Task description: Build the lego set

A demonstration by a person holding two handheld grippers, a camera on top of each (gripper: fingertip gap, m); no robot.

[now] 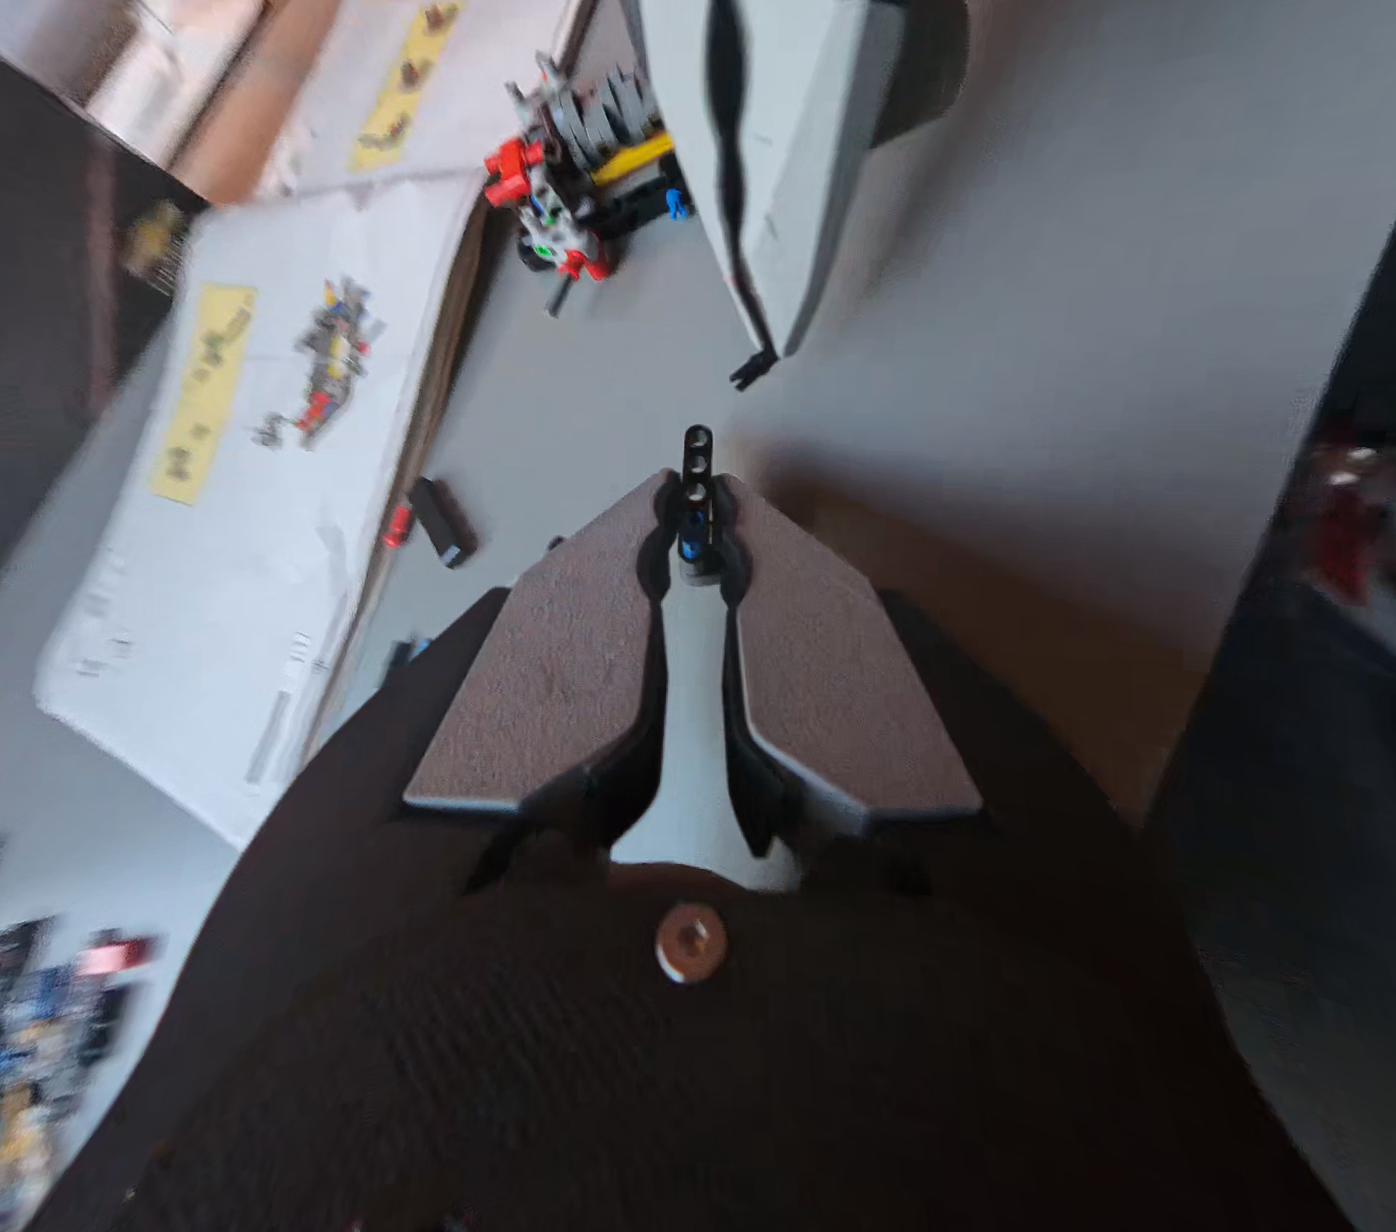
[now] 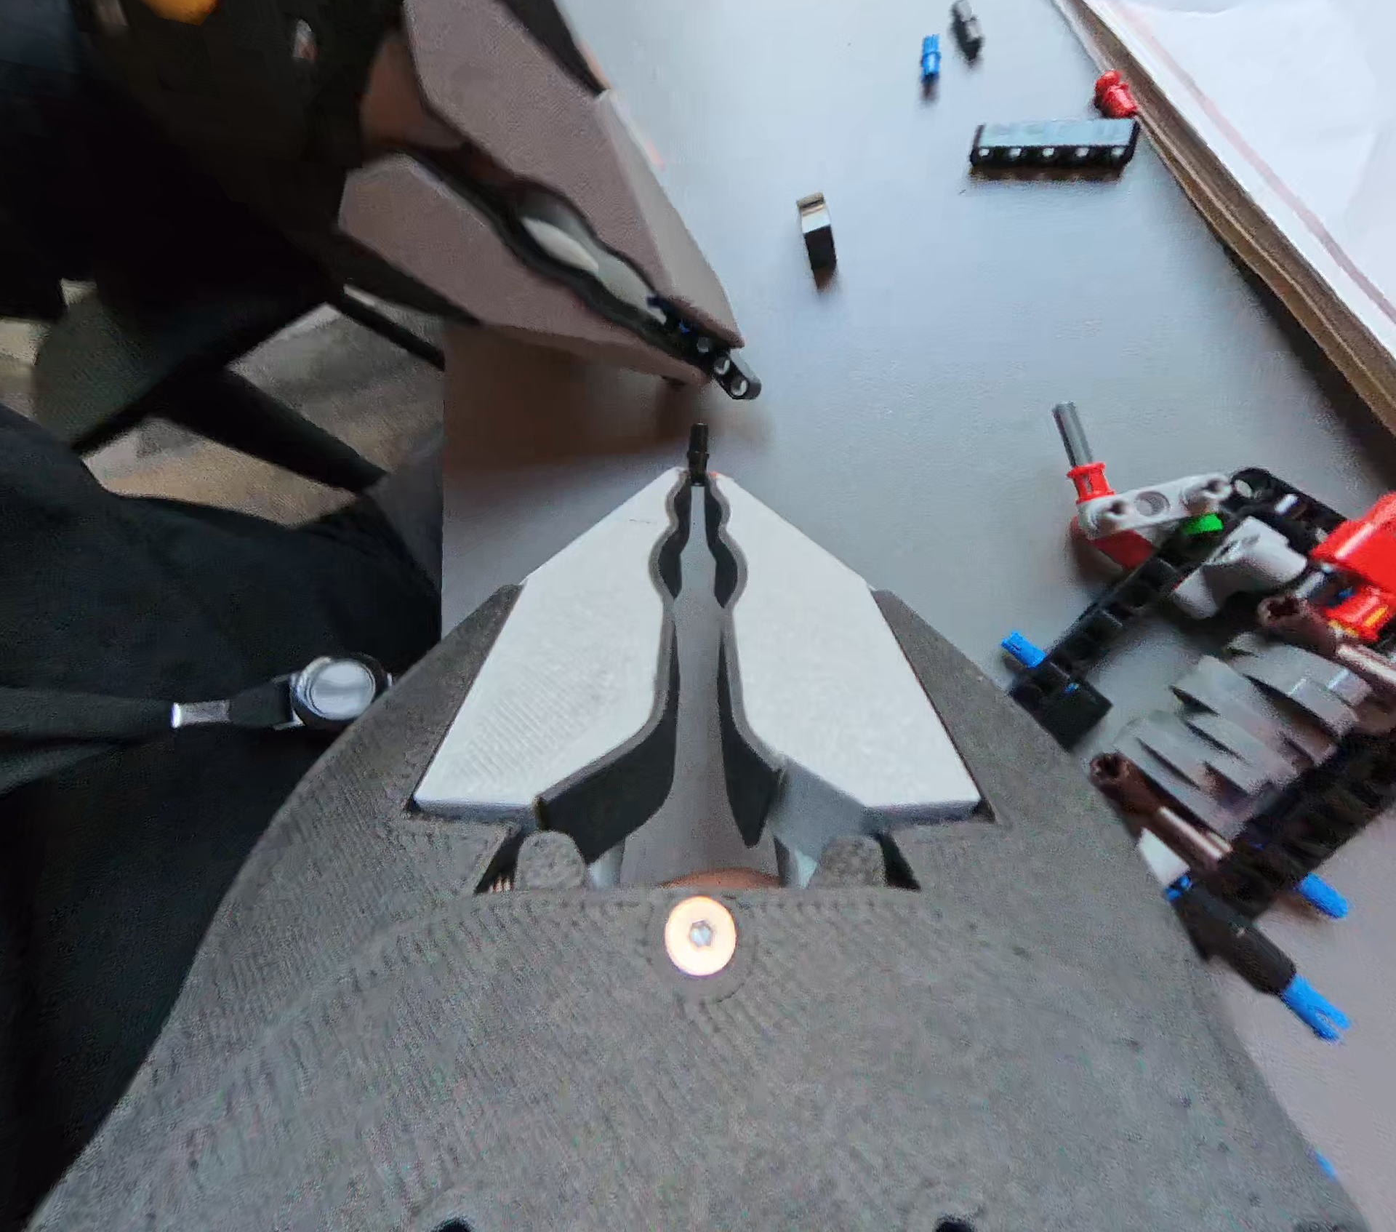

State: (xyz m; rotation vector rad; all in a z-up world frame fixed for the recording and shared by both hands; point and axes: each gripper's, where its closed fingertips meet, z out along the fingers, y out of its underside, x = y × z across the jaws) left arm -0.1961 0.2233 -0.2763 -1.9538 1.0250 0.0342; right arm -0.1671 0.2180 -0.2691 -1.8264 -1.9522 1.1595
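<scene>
My left gripper (image 1: 696, 484) is shut on a black holed beam (image 1: 696, 457) with a blue pin (image 1: 691, 542) in it, held above the grey table. It also shows in the right wrist view (image 2: 699, 357), its beam end (image 2: 736, 381) pointing down-right. My right gripper (image 2: 699, 478) is shut on a small black pin (image 2: 698, 444), whose tip is just short of the beam end. In the left wrist view the right gripper (image 1: 764, 346) comes from above with the black pin (image 1: 752, 368) at its tip. The partly built model (image 1: 585, 172) lies farther back, and at the right in the right wrist view (image 2: 1239, 667).
Open instruction sheets (image 1: 249, 485) lie along the table's left, a cardboard edge under them. Loose parts lie on the table: a long black beam (image 2: 1054, 142), a red pin (image 2: 1114, 92), a blue pin (image 2: 931, 56), small black pieces (image 2: 816, 232). A dark tray (image 1: 1352, 516) of parts is at right. Both grippers' tips are close together, under 4 cm apart.
</scene>
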